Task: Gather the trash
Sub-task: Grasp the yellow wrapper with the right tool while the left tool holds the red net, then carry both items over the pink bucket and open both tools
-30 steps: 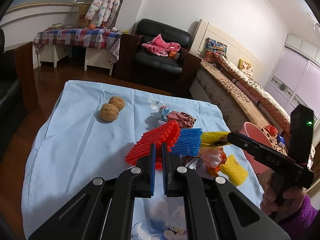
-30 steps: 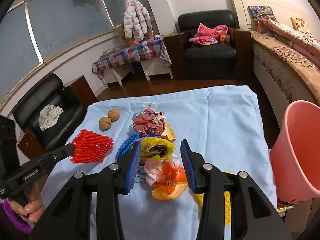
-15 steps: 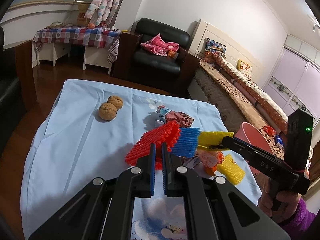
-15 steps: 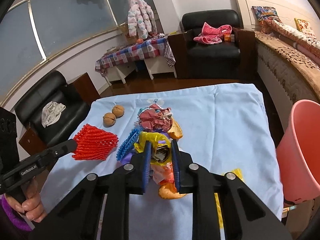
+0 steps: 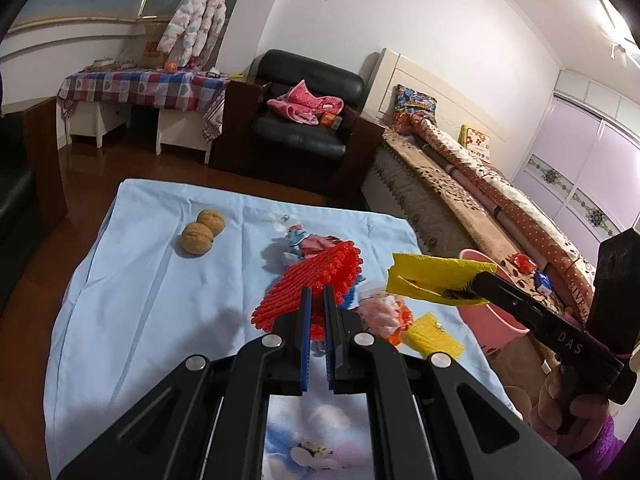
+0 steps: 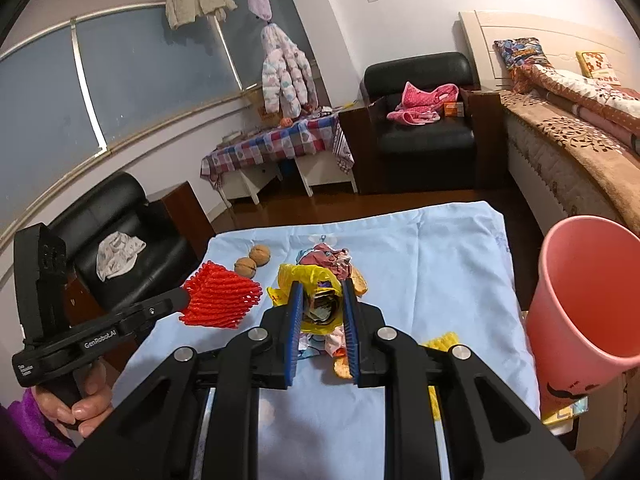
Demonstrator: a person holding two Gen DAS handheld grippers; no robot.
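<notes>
A salmon-pink plastic bucket fills the right edge of the right wrist view, tilted so its mouth faces the camera; the part of its inside that shows looks bare, and it stands just past the table's right edge. In the centre of that view the right gripper has its blue-padded jaws drawn in narrow and pressed on a crumpled yellow plastic bag with dark scraps inside, lifted clear of the litter below. At lower centre of the left wrist view the left gripper is pinched nearly closed on a red foam fruit net, which fans out above the cloth. The same bag shows right of centre there. A light blue cloth covers the table; on it, mid-frame, lie a heap of crumpled wrappers, a yellow foam net and, toward the upper left, two walnuts. Behind are a black leather armchair, a checked-cloth side table and a bed at right.
</notes>
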